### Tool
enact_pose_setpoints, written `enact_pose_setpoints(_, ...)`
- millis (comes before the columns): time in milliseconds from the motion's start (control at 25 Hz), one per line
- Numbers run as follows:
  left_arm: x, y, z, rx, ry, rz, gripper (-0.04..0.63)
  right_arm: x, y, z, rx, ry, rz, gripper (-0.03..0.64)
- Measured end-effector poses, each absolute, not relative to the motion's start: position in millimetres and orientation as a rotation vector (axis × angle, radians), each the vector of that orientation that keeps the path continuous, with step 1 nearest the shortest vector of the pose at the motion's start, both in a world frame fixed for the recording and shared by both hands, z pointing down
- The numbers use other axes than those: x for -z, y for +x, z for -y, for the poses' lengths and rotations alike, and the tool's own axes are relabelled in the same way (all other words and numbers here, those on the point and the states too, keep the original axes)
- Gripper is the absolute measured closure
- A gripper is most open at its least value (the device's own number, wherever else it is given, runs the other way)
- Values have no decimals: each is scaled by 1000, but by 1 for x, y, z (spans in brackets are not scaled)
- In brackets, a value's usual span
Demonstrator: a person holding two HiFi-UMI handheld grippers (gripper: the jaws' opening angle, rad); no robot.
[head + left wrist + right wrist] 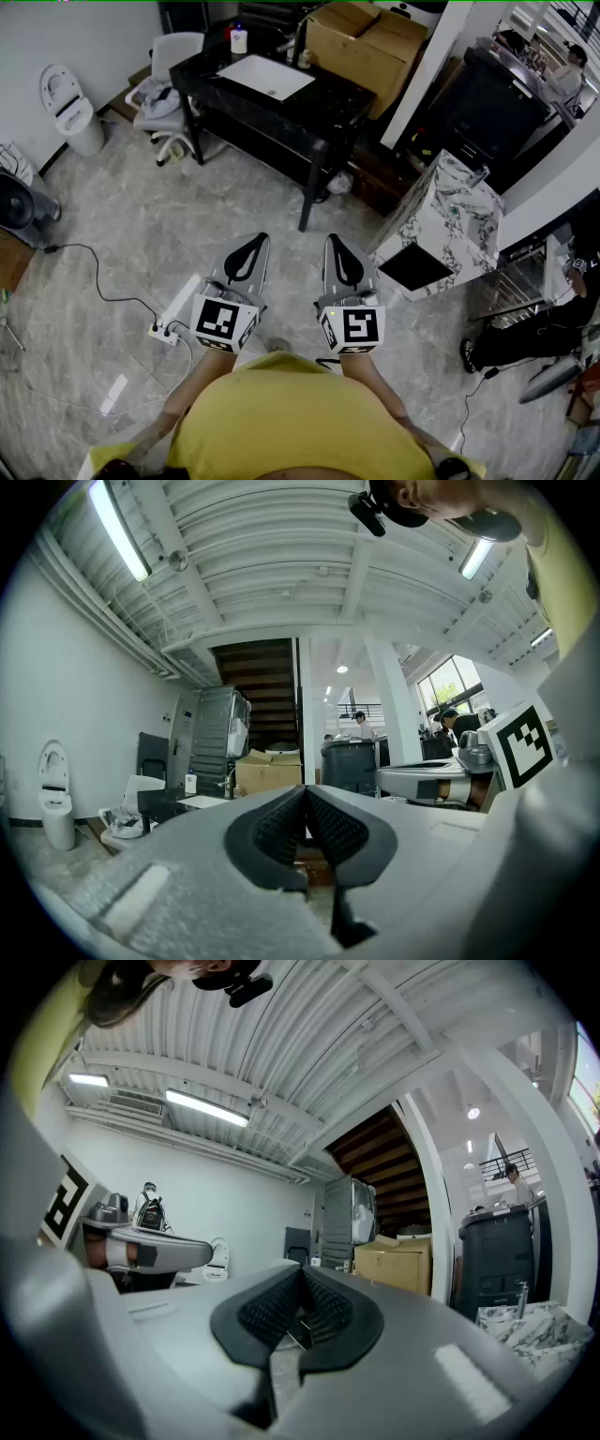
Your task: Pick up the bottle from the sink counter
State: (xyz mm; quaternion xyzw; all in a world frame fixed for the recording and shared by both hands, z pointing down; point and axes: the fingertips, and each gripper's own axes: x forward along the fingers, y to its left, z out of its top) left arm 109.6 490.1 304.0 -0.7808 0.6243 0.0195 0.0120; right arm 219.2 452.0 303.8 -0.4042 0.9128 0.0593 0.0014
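A small white bottle (239, 39) with a dark cap stands at the back left of the black sink counter (328, 94), beside the white basin (265, 75). The counter is far ahead of me across the floor. My left gripper (251, 246) and right gripper (337, 247) are held side by side low in the head view, both pointing towards the counter, both shut with nothing between the pads. In the left gripper view the bottle (190, 783) shows tiny and distant on the counter (173, 804), left of the closed left gripper (306, 796). The right gripper (301, 1276) shows shut in its own view.
A large cardboard box (366, 42) sits on the counter's right end. A white office chair (169, 80) and a toilet (70, 108) stand left of the counter. A marble-patterned box (441, 225) stands to the right. A power strip (165, 331) with a cable lies on the floor at my left.
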Motion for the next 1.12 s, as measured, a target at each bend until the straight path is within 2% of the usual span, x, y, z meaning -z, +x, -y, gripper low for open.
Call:
enact_pose_setpoints(440,-315,120,-481,-50,-2459,-1956,589,-314,229,-445,-112,-1267,-2853,615)
enact_pose_setpoints(760,-332,113,-425,-49,-2517,-1926,587,-327,230,-397,-96,-1344,-2847,617)
enact_pose_setpoints(840,-337,108,-403,-50,-2549,-1907,537,-331,223,-376,-92,-1359,-2846,617)
enact_pose_setpoints(960,-340,90,-367,-56,-2571,-1893,532,-333,204,-341,-91,-1368,-2852,616)
enact_pose_setpoints(1040,-339,74,-342,-60,-2577,-1885,496,-332,188,-317,-96,-1371,-2855,615)
enact_pose_setpoints(1120,-337,58,-316,-65,-2583,-1873,494,-331,172,-292,-94,-1376,-2852,615)
